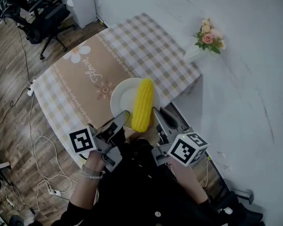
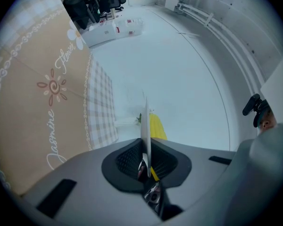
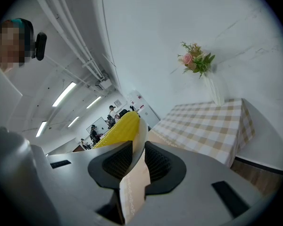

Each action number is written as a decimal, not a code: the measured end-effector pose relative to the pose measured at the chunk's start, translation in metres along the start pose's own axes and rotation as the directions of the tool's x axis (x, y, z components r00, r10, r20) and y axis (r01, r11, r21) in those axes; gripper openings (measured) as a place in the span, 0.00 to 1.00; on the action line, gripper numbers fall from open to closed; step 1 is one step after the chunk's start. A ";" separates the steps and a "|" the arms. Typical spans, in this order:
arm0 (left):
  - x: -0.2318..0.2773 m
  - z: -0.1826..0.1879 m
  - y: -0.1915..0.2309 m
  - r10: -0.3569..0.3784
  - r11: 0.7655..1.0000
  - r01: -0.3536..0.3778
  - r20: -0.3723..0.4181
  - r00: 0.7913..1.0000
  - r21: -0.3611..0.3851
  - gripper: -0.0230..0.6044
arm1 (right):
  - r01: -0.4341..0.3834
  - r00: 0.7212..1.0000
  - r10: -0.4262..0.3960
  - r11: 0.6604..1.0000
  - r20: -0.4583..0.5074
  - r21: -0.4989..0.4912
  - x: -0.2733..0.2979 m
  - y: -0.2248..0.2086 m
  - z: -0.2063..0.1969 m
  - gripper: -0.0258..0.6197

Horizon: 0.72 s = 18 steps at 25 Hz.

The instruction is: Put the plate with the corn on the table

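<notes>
A white plate (image 1: 121, 98) with a yellow corn cob (image 1: 142, 104) lying on it is held in the air above the near part of the checked table (image 1: 146, 41). My left gripper (image 1: 121, 120) is shut on the plate's near left rim, and my right gripper (image 1: 158, 117) is shut on its near right rim. In the left gripper view the plate (image 2: 145, 126) shows edge-on between the jaws, with the corn (image 2: 157, 126) behind it. In the right gripper view the plate's rim (image 3: 140, 140) sits between the pads, the corn (image 3: 118, 128) lying to its left.
A white vase of flowers (image 1: 205, 41) stands at the table's far right corner by the white wall. A tan runner with a flower print (image 1: 92, 72) crosses the tablecloth. Office chairs (image 1: 40, 13) and floor cables (image 1: 42, 173) lie to the left of the table.
</notes>
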<state>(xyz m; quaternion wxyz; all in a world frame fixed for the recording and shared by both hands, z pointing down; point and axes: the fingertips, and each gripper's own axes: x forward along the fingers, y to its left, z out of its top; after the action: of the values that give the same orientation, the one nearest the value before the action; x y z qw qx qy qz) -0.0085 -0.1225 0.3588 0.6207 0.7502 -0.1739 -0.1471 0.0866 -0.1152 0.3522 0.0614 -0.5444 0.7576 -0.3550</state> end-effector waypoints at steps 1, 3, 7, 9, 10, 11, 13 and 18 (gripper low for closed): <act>0.000 0.000 -0.001 0.003 1.000 -0.003 0.009 1.000 0.000 0.09 | -0.008 1.000 0.008 1.000 -0.006 -0.002 0.000 0.000 0.001 0.21; 0.001 -0.001 -0.002 0.011 1.000 -0.011 0.028 1.000 -0.002 0.09 | -0.023 1.000 0.023 1.000 -0.020 -0.004 0.001 -0.001 0.002 0.21; 0.003 -0.002 -0.003 0.028 0.999 -0.029 0.055 0.998 0.015 0.09 | -0.050 0.998 0.050 0.999 -0.040 -0.011 0.002 -0.003 0.005 0.21; 0.004 -0.004 -0.003 0.033 0.999 -0.034 0.064 0.997 0.012 0.09 | -0.060 0.997 0.059 0.998 -0.049 -0.012 0.002 -0.004 0.005 0.21; 0.004 -0.005 -0.003 0.037 0.999 -0.038 0.067 0.997 0.011 0.09 | -0.063 0.997 0.062 0.998 -0.054 -0.013 0.001 -0.005 0.005 0.21; 0.004 -0.006 -0.003 0.042 0.999 -0.042 0.069 0.997 0.011 0.09 | -0.065 0.996 0.064 0.998 -0.057 -0.014 0.001 -0.005 0.005 0.21; 0.004 -0.008 -0.001 0.050 0.999 -0.052 0.075 0.996 0.013 0.09 | -0.070 0.996 0.069 0.997 -0.062 -0.017 0.000 -0.007 0.004 0.21; 0.007 -0.011 0.001 0.062 0.998 -0.064 0.083 0.995 0.019 0.09 | -0.078 0.994 0.076 0.997 -0.072 -0.015 -0.001 -0.012 0.003 0.21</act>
<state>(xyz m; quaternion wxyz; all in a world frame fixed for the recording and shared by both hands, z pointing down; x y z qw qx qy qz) 0.0027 -0.1166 0.3623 0.6094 0.7442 -0.2243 -0.1562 0.0980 -0.1175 0.3568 0.0433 -0.5023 0.7828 -0.3649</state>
